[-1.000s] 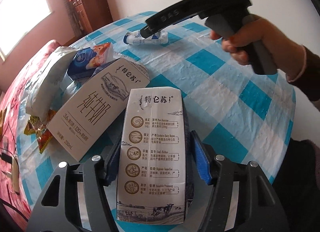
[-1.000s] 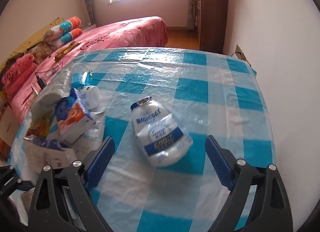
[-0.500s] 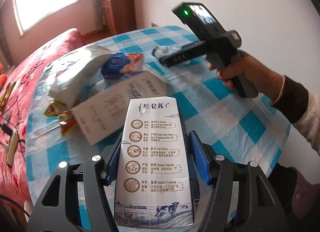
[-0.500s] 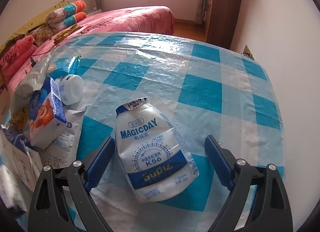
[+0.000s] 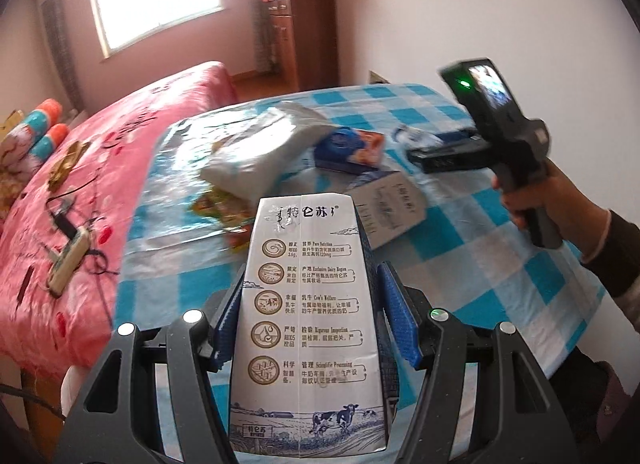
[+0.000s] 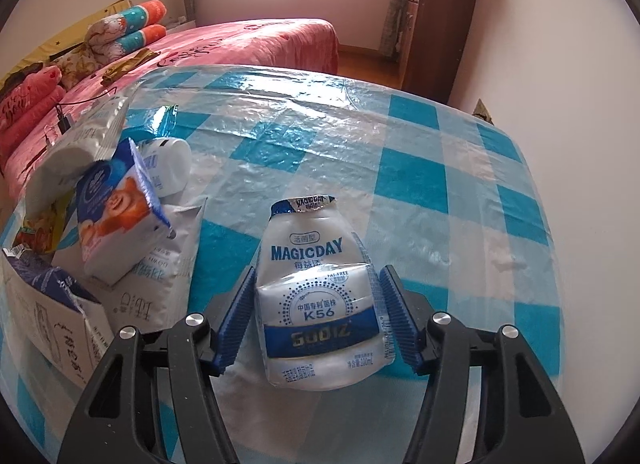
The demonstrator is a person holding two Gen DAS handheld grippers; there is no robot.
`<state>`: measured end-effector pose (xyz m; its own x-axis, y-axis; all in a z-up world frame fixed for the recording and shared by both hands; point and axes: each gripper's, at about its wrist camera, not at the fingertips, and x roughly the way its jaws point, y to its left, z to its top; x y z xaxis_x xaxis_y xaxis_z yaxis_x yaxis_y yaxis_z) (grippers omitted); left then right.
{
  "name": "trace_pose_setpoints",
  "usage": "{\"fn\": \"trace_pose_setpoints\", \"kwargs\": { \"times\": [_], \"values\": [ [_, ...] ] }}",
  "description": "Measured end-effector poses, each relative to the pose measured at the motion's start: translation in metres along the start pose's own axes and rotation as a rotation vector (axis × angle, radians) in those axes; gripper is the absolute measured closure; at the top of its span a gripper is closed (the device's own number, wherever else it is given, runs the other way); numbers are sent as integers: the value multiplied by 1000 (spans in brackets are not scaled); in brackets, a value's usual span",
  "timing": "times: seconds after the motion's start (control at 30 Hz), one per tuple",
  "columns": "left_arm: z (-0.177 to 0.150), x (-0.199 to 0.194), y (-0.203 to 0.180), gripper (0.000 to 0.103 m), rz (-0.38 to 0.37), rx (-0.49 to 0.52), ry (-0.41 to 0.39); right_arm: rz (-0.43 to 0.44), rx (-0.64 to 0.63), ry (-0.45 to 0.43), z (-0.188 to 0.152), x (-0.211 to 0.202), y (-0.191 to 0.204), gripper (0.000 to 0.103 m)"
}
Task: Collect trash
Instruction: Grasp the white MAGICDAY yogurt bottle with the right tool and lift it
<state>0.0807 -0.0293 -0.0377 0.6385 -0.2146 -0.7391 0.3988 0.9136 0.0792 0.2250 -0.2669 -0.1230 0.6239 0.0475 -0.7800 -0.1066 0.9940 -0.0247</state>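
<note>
A white milk carton, printed with round icons and a cow, is clamped in the left gripper above the bench. The right gripper's fingers, just closing, pinch a crumpled white-and-blue MAGICDAY bottle, mouth at twelve o'clock

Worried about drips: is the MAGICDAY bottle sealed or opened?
Opened: the MAGICDAY bottle has its foil lid peeled up; body crushed.
</note>
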Motion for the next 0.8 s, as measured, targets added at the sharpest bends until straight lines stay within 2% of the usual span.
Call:
{"fn": "trace_pose_setpoints", "kwargs": {
  "times": [0.57, 0.8],
  "values": [
    [-31, -32, 74, 39, 203, -130, -45, -33, 82, -70, -19, -65, 18, 40],
    [-44, -39, 101, 39, 256, -188, -39, 25, 95, -86, -27, -87, 40, 40]
  ]
}}
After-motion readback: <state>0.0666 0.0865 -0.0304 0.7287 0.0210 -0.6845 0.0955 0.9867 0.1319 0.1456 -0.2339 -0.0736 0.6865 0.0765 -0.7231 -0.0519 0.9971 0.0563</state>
